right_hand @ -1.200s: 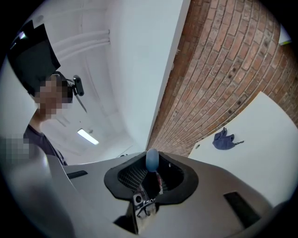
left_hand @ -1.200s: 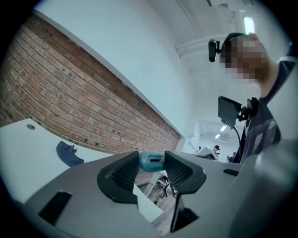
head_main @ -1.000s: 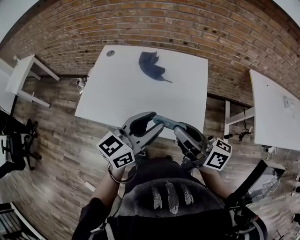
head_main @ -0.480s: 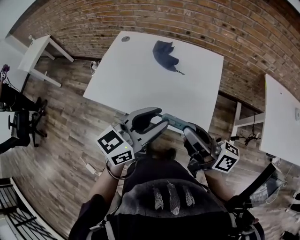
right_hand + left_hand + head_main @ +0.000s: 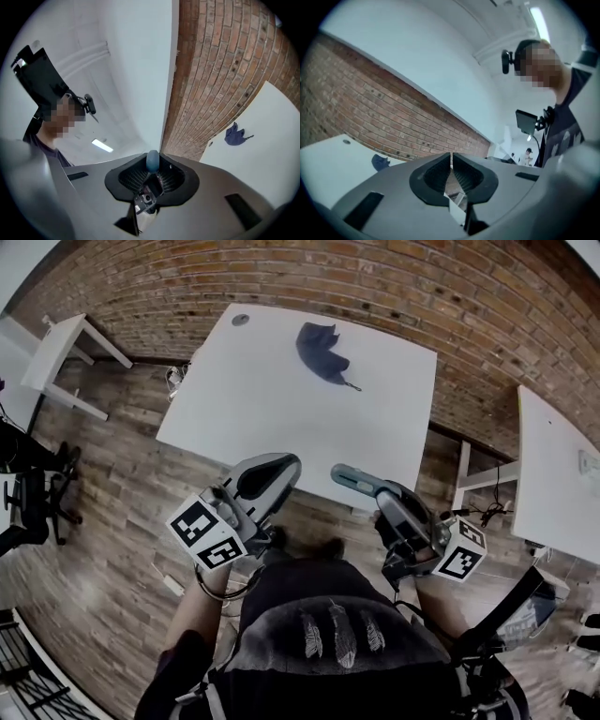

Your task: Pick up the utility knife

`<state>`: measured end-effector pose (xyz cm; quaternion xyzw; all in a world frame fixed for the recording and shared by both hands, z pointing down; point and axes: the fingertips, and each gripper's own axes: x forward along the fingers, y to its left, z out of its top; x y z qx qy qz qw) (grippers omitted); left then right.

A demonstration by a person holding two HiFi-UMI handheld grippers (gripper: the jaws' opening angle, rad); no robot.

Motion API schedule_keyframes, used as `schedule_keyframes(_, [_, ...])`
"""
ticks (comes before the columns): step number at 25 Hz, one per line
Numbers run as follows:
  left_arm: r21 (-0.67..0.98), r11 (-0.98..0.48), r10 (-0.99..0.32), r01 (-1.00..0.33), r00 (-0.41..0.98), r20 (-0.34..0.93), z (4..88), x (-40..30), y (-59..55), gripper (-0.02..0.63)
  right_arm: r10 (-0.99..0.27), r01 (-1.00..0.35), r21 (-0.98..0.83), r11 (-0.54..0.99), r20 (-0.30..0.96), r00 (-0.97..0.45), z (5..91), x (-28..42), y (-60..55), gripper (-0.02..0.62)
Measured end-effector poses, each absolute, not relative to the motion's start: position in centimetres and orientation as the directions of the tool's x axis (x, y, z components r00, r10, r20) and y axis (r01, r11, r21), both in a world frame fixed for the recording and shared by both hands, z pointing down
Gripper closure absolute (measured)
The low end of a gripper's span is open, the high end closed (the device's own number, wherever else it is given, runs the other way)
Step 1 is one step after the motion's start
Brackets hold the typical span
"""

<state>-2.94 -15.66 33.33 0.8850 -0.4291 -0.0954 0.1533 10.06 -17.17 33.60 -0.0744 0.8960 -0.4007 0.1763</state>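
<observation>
Utility knife (image 5: 354,481) sits clamped in my right gripper (image 5: 388,507), held above the bench's (image 5: 281,399) near edge, so I judge it picked up; my left gripper (image 5: 269,476) is closed on nothing.

Dark cloth (image 5: 321,354), perhaps, on white table (image 5: 272,423)

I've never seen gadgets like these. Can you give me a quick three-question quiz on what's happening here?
1. True or false: the left gripper is shut with nothing in it.
2. What holds the utility knife? A) right gripper B) left gripper C) neither
3. Fill in: a dark blue ___ lies on the white table.
Key: 1 true; 2 A; 3 cloth.
</observation>
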Motion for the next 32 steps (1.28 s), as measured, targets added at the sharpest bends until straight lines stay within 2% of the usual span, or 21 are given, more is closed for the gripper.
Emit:
schedule_keyframes(1, [0.402,-0.595,-0.777,-0.696,0.627,-0.063,33.5,-3.0,-15.6,0.605,-0.290,0.001,-0.752,0.660,-0.256,-0.922,33.6,9.7,-17.3,0.529])
schedule_keyframes(2, [0.439,-0.608,-0.761,-0.662,0.643,-0.083,33.5,-2.8,-15.3,0.534,-0.303,-0.014,-0.753,0.657,-0.247,-0.921,33.7,9.2,-17.4,0.529])
schedule_keyframes(3, [0.465,-0.620,-0.746,-0.632,0.659,-0.099,33.5,-2.4,-15.2,0.428,-0.313,-0.034,-0.751,0.660,-0.233,-0.921,33.8,8.6,-17.5,0.529])
schedule_keyframes(4, [0.484,-0.628,-0.734,-0.609,0.670,-0.111,33.5,-2.0,-15.2,0.371,-0.321,-0.055,-0.745,0.664,-0.218,-0.922,33.9,7.9,-17.5,0.529])
schedule_keyframes(6, [0.507,-0.631,-0.726,-0.587,0.677,-0.118,33.6,-1.1,-15.6,0.341,-0.332,-0.090,-0.730,0.678,-0.194,-0.923,33.9,6.2,-17.3,0.529])
schedule_keyframes(11, [0.525,-0.614,-0.739,-0.589,0.662,-0.123,34.1,-2.9,-16.8,0.341,-0.344,-0.161,-0.674,0.721,-0.147,-0.927,33.2,1.6,-16.2,0.529])
schedule_keyframes(15, [0.568,-0.640,-0.709,-0.517,0.681,-0.180,34.1,-5.2,-16.6,0.343,-0.350,-0.169,-0.681,0.713,-0.137,-0.926,32.9,-0.7,-16.0,0.529])
schedule_keyframes(16, [0.579,-0.649,-0.701,-0.494,0.684,-0.202,33.9,-5.8,-16.5,0.352,-0.352,-0.167,-0.685,0.709,-0.138,-0.926,32.9,-1.2,-16.0,0.529])
schedule_keyframes(18, [0.601,-0.662,-0.686,-0.449,0.685,-0.243,33.5,-7.0,-16.3,0.424,-0.349,-0.159,-0.691,0.705,-0.143,-0.926,32.7,-2.3,-16.1,0.529])
schedule_keyframes(19, [0.610,-0.665,-0.680,-0.430,0.686,-0.258,33.4,-7.6,-16.2,0.439,-0.346,-0.154,-0.694,0.704,-0.145,-0.927,32.6,-2.8,-16.1,0.529])
schedule_keyframes(26, [0.644,-0.709,-0.616,-0.288,0.698,-0.365,32.3,-11.4,-16.0,0.489,-0.344,-0.110,-0.709,0.697,-0.195,-0.919,31.8,-5.3,-15.8,0.529])
schedule_keyframes(28, [0.646,-0.715,-0.610,-0.268,0.691,-0.389,32.1,-12.7,-16.0,0.516,-0.345,-0.112,-0.701,0.704,-0.200,-0.917,31.7,-5.8,-15.8,0.529])
schedule_keyframes(32, [0.642,-0.729,-0.591,-0.238,0.692,-0.415,31.8,-14.0,-15.7,0.523,-0.336,-0.104,-0.694,0.712,-0.207,-0.919,31.4,-6.9,-15.4,0.529])
